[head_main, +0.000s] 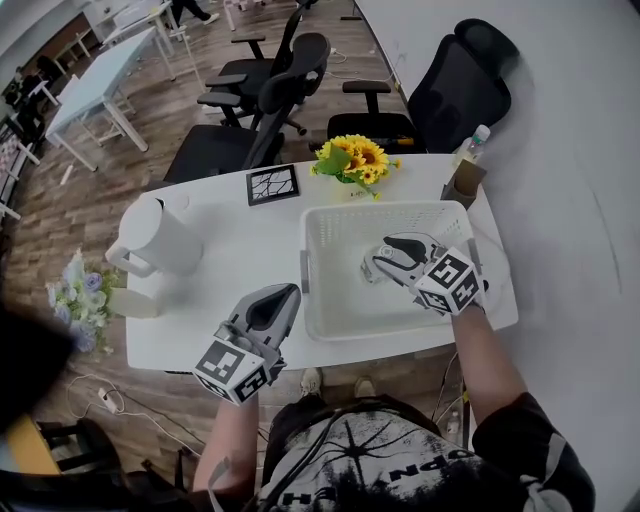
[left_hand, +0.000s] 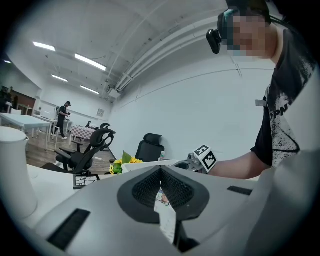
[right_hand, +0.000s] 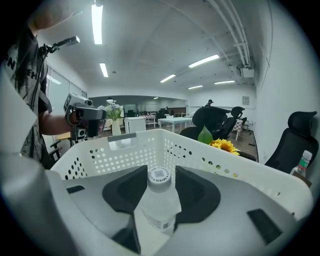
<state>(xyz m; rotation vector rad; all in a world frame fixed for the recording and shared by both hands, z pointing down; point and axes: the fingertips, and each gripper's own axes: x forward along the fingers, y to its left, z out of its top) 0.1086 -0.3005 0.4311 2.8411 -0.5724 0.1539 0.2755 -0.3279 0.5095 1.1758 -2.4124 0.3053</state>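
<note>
Squeezing a clear bottle (right_hand: 160, 206) just below its white cap (right_hand: 159, 174) with the right tongs (right_hand: 159, 182), inside the white basket (head_main: 332, 222) at 3 o'clock on the table (head_main: 228, 240). Probably light, smooth, slippery, easy to squash; safest held by the stiff neck. Holding the left tongs (head_main: 278, 298) pinched together at 7 o'clock.

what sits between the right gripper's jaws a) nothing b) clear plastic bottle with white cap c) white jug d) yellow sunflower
b: the right gripper view shows the right gripper with its jaws closed on the clear plastic bottle with white cap, with the white perforated plastic basket around it.
</note>
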